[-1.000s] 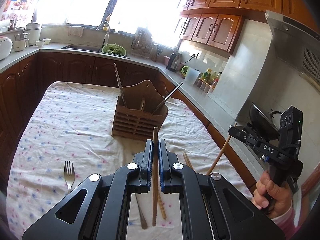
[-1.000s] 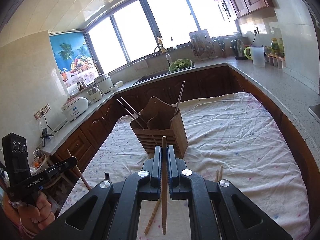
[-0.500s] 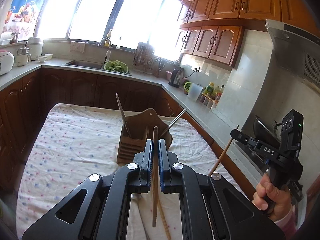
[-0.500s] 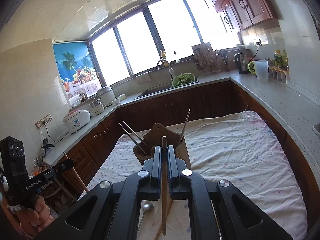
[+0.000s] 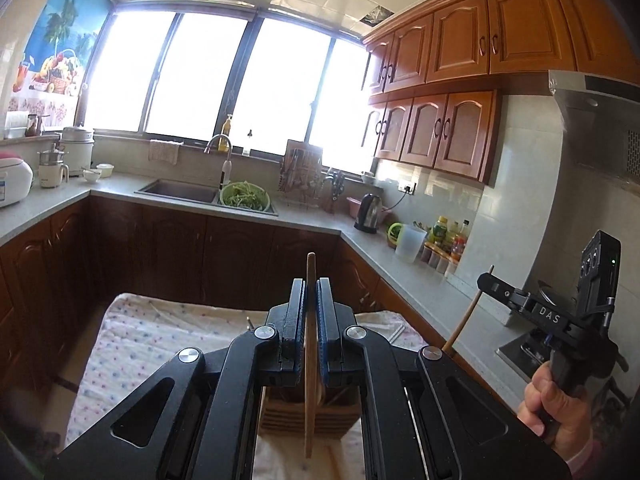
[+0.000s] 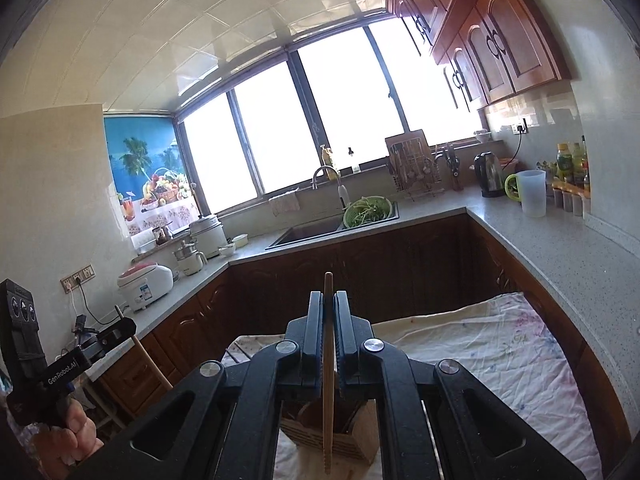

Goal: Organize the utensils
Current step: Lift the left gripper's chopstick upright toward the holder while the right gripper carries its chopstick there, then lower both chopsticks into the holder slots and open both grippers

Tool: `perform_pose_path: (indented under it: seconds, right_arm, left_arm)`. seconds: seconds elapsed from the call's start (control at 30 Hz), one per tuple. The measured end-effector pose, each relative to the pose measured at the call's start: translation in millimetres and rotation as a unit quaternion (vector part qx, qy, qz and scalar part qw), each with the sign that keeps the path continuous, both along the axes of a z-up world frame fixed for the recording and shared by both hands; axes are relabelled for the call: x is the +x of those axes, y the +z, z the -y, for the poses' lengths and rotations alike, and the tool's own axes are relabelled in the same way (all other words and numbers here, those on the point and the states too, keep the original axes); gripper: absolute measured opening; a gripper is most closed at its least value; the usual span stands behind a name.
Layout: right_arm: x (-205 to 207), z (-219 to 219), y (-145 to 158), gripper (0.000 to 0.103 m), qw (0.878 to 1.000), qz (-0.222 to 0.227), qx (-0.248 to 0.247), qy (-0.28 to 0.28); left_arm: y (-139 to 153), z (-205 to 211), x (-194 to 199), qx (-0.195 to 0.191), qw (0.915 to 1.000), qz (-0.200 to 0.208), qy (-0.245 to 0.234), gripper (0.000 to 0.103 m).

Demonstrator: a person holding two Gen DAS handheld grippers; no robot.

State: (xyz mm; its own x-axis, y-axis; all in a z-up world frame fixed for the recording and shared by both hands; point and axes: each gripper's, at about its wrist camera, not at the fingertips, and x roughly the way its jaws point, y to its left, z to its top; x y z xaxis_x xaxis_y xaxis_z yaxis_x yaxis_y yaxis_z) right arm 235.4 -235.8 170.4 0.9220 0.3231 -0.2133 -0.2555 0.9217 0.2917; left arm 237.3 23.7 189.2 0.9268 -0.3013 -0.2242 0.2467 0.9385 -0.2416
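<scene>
My left gripper [image 5: 310,285] is shut on a wooden chopstick [image 5: 309,400] that stands upright between its jaws. The right gripper [image 6: 328,298] is likewise shut on a second wooden chopstick [image 6: 328,420]. Below both, mostly hidden behind the jaws, stands the slatted wooden utensil holder [image 5: 308,416] [image 6: 344,442] on the dotted tablecloth [image 5: 140,340]. In the left wrist view the right gripper [image 5: 486,278] shows at the right with its chopstick [image 5: 464,320] slanting down. In the right wrist view the left gripper [image 6: 124,326] appears at the left, a hand [image 6: 76,436] on its handle.
A stone counter [image 6: 560,248] wraps the table on three sides, with a sink [image 5: 180,192], a bowl of greens [image 5: 244,196], a kettle [image 5: 370,212], a jug [image 6: 532,192] and bottles. Dark cabinets stand close behind the table. A range hood [image 5: 596,120] hangs at the right.
Both grippers rose and tilted up with their chopsticks. The holder slid down behind the jaws, and the fork and loose utensils on the cloth left both views.
</scene>
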Motion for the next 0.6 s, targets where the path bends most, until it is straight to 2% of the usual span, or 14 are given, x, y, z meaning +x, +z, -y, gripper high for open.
perform_pose_path:
  seconds: [0.1, 0.23, 0.33, 0.6]
  right_arm:
    - [17, -1, 4, 0.005, 1.000, 0.010, 0.004, -0.012]
    - [36, -2, -2, 0.005, 1.000, 0.015, 0.007, -0.023]
    - [47, -6, -16, 0.005, 0.999, 0.010, 0.004, -0.031]
    - [61, -19, -58, 0.005, 0.999, -0.005, -0.010, -0.038]
  left_arm:
    - [6, -1, 20, -0.003, 0.9998, 0.015, 0.016, 0.004]
    - [-1, -12, 42, -0.034, 0.9983, 0.024, 0.040, 0.004]
    - [-16, -17, 57, -0.052, 0.9968, 0.015, 0.059, 0.004]
    - [-67, -14, 87, -0.056, 0.9949, -0.015, 0.082, 0.004]
